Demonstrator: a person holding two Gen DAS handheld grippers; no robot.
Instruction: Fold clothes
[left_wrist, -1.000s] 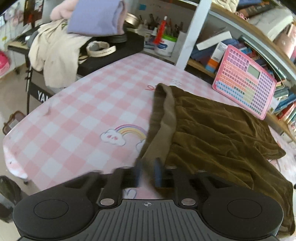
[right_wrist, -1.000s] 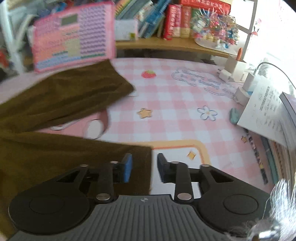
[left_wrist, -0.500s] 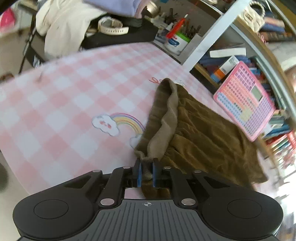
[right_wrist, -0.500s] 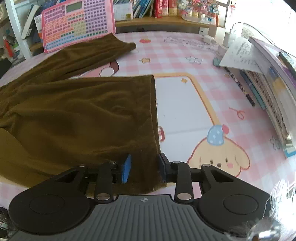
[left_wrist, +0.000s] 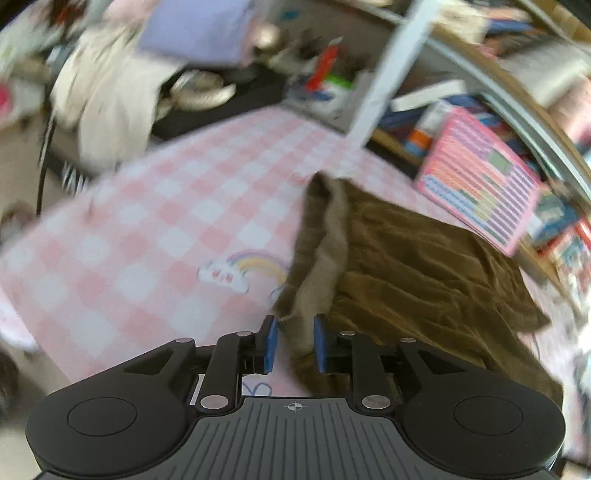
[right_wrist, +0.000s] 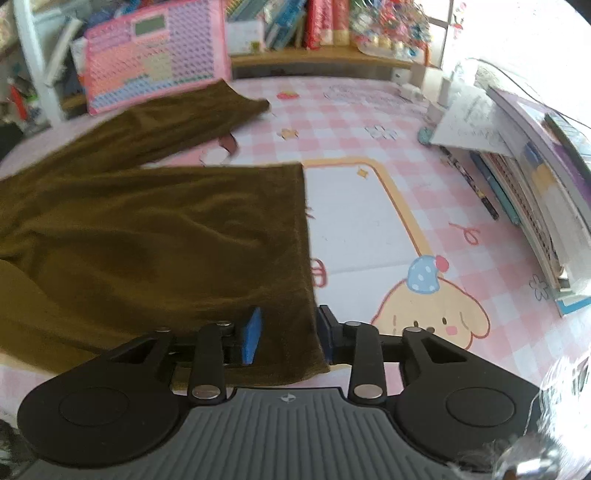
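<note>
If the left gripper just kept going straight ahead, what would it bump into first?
The left gripper is open, and the waistband of the brown trousers already lies between its fingers. Going on, it would likely plough into that bunched fabric first, though motion blur makes depth uncertain.

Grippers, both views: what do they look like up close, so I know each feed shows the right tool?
The left gripper and right gripper match: black linkage arms with silver pivot pins, blue finger pads, round black side discs, a ribbed grey plate with a crosshair mark.
</note>
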